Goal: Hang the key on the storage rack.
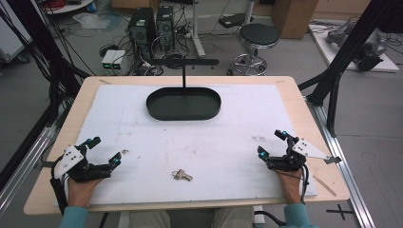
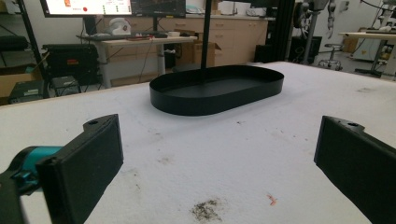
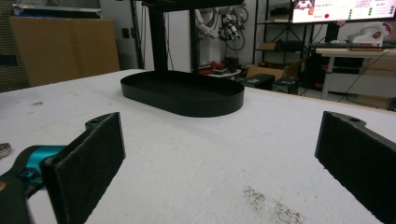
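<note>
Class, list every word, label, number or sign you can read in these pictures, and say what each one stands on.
None can be read.
Wall-mounted monitor screen: rows of text, too blurred.
Second monitor screen: text and coloured dots, too small.
Small silver keys, black oval metal tray: no markings visible.

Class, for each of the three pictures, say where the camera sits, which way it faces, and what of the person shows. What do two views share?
High view: above the person's side, looking forward and down on the table; both forearms, left claw, right claw, keys.
Left gripper view: low on that open claw, facing the black tray.
Right gripper view: low on that open claw, facing the tray.
Shared: the tray with its upright post.
</note>
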Demonstrator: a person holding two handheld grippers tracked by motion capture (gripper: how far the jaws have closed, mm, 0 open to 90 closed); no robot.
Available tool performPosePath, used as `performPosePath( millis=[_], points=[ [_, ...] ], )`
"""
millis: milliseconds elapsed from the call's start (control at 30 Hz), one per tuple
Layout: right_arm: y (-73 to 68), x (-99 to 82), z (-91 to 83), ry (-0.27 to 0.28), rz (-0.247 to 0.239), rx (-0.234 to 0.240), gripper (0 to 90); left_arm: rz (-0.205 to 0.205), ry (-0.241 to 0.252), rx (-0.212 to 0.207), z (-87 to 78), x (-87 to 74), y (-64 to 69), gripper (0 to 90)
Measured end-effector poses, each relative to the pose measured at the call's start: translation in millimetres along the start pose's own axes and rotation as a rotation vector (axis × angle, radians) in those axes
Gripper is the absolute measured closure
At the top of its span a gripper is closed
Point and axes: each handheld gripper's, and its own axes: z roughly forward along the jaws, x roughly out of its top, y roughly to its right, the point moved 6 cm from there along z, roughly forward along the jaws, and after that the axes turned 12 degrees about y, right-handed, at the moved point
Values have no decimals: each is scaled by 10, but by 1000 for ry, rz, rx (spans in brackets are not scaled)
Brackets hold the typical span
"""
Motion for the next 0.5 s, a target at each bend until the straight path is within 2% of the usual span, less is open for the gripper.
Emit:
performPosePath(
  millis=[500],
  points=[
    [-10,-3,0,-5,-5,0,7,-6,-5,3,3,-1,-9,17]
  ],
)
